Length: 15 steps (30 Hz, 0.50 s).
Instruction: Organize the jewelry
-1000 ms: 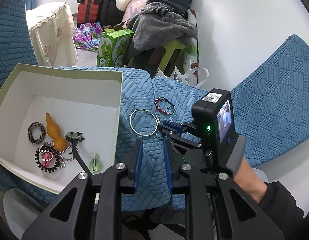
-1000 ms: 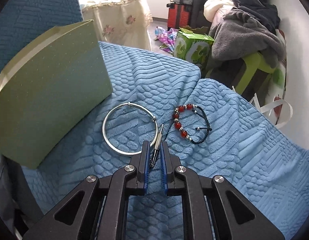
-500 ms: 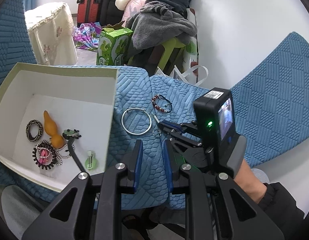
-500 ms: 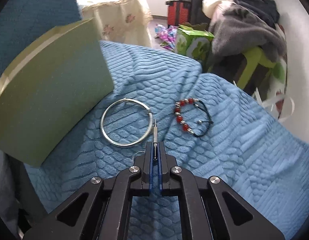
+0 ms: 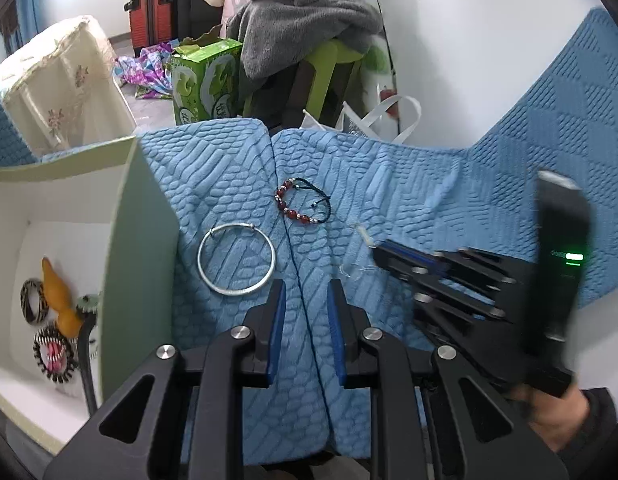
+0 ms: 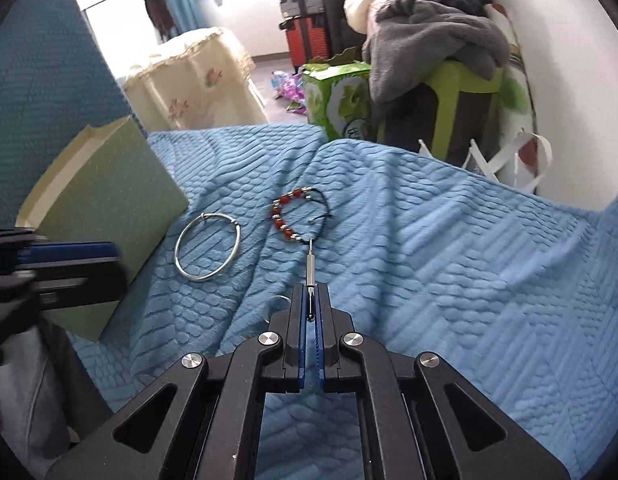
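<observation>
A thin silver pin with a small ring (image 6: 310,266) sticks out from my right gripper (image 6: 311,290), which is shut on it just above the blue quilted cover (image 6: 429,280). In the left wrist view the right gripper (image 5: 375,246) is blurred, right of the jewelry. My left gripper (image 5: 305,286) stands open and empty, close by the silver bangle (image 5: 237,258). The red bead bracelet (image 5: 301,206) on a black cord lies beyond it. The green box (image 5: 141,240), white inside, holds an orange gourd piece (image 5: 59,300) and several other pieces.
Beyond the cover's far edge stand a green carton (image 5: 207,80), a stool piled with grey clothes (image 5: 305,28) and a cream lace-covered unit (image 5: 61,84). A white wall (image 5: 469,60) is at the right. A hand in a dark sleeve (image 5: 557,412) holds the right gripper.
My right gripper closed on the silver pin, lifted it off the cover and drew back to the right. My left gripper moved right and nearer the bangle, so the box now sits at its left.
</observation>
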{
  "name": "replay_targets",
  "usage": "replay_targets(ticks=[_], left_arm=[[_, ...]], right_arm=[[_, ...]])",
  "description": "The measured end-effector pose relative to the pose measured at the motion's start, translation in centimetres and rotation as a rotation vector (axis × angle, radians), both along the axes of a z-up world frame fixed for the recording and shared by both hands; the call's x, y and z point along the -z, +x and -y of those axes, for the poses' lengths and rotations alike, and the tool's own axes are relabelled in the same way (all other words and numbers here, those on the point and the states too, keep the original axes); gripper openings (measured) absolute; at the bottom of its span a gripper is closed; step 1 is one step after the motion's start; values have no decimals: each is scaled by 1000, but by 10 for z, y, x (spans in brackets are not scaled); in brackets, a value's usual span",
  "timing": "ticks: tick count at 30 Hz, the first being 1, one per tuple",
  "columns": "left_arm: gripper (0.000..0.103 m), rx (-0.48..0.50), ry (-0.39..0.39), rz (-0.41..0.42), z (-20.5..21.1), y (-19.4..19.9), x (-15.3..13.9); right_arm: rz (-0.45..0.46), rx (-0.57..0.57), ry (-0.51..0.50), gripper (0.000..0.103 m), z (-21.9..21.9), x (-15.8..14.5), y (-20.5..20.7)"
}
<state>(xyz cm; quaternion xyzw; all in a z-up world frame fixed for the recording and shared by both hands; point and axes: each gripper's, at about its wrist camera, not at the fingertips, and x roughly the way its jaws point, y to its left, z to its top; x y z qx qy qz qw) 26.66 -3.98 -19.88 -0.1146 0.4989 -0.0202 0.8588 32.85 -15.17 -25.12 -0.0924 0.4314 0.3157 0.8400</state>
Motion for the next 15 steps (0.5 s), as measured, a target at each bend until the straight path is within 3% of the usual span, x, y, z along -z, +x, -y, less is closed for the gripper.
replay_targets(ticks=[10,15], left_arm=[[21,12,160,-63,13,32,34],[21,20,193,-105,15,44,50]], right_arm=[[-36,54,79,2,26,-5,2],[-52,65,102,2,32,-6,6]])
